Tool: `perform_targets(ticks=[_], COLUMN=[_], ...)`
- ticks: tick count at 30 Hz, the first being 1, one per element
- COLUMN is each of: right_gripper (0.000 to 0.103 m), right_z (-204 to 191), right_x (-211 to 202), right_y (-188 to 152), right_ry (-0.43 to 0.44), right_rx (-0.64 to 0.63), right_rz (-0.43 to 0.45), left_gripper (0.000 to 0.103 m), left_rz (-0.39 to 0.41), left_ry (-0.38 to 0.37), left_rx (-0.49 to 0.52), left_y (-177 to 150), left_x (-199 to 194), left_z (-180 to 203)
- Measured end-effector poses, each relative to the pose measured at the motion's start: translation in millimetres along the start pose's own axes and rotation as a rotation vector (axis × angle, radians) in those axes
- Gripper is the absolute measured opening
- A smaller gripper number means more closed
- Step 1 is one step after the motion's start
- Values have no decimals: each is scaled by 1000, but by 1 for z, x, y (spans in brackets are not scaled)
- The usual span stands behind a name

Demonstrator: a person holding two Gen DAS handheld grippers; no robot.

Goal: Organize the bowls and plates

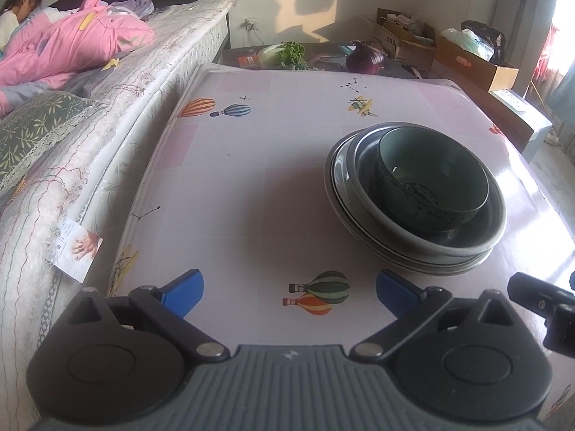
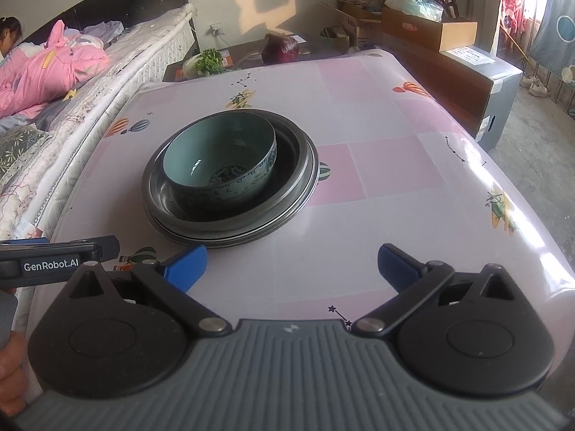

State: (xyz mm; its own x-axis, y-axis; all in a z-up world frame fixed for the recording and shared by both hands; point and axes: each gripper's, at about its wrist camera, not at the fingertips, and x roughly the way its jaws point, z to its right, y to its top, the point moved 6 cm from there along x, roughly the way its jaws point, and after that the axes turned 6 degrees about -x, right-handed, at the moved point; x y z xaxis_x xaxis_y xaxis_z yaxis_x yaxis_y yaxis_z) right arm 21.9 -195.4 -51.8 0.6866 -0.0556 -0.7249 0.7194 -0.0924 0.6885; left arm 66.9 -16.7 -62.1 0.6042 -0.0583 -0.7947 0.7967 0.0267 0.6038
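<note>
A: The bowl (image 2: 219,160) looks like glazed ceramic, glossy teal inside with a speckled print on the wall. The plates (image 2: 287,197) under it?

B: Smooth and dark with a dull sheen; metal or glazed, I cannot tell. The table (image 2: 377,186) wears a slick plastic-looking cover that glares in the sun.

A: The right hand-held gripper (image 2: 291,265) has matt black plastic arms, blue fingertips (image 2: 188,264) and shiny metal pins.

B: Quilted cloth on the mattress (image 1: 107,115), plain brown cardboard for the boxes (image 1: 474,59).
</note>
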Motion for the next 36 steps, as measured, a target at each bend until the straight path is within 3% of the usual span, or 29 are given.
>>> perform_targets(ticks=[36], right_gripper=[102], right_z=[2], right_x=[5], right_y=[-1], right_ry=[-7], right_rx=[0], right_rz=[-17], left_gripper=[103], left_rz=[-5], left_ry=[10], left_rx=[26], left_y=[-2], left_x=[-1], left_z=[3])
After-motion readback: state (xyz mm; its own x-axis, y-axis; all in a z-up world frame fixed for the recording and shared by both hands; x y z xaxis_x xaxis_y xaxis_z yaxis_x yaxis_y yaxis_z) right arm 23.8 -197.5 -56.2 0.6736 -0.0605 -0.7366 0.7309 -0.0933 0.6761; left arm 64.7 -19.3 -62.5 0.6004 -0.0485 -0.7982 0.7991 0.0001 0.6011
